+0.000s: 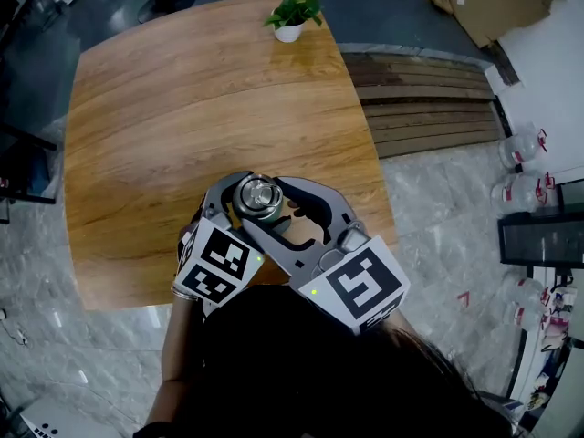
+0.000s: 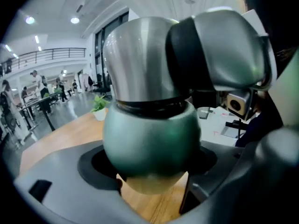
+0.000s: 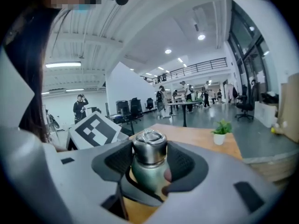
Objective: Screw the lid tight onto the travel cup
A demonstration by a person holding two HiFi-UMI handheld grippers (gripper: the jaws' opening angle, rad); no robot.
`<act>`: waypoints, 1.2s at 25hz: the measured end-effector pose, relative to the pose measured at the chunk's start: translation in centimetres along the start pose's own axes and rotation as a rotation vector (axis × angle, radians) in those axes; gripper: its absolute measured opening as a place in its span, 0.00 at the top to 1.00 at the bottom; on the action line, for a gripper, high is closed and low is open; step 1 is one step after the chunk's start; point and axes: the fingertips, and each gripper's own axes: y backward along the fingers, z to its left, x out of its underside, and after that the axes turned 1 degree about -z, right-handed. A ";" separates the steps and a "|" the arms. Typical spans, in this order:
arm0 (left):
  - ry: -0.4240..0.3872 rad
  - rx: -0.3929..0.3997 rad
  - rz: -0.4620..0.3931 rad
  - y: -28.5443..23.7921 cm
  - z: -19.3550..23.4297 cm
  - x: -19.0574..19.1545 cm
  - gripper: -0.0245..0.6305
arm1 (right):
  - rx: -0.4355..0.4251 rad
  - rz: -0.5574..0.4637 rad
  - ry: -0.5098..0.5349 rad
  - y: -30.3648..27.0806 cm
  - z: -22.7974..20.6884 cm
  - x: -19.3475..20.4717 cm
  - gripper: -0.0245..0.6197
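Cup (image 2: 149, 134) sits over the near edge of the table (image 1: 182, 108), close to the person. Can't tell if its base rests on the wood. Left gripper (image 2: 149, 169) is clamped on the green body. Right gripper (image 3: 149, 164) is clamped on the steel lid (image 3: 149, 148), which sits on top of the cup.

Risks, judged:
- The round body could spin in the left jaws when the lid is twisted, so the lid never tightens.
- The smooth lid could slip in the right jaws.
- If the lid sits crooked, the thread may jam.
- Both grippers are crowded together and may bump mid-turn.
- The cup is near the edge, so a slip could send it off.
- Plant (image 1: 292, 12) is well apart, no issue.
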 end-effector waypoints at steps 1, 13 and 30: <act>0.004 -0.012 0.003 -0.1 0.2 -0.1 0.38 | -0.001 -0.012 -0.010 -0.1 0.0 -0.1 0.59; -0.079 0.281 -0.026 1.1 -3.3 -0.3 0.38 | -0.126 0.028 0.099 0.7 1.3 0.1 0.59; -0.085 0.227 0.036 1.6 -2.6 0.1 0.38 | -0.159 -0.021 0.092 0.8 1.4 -0.1 0.59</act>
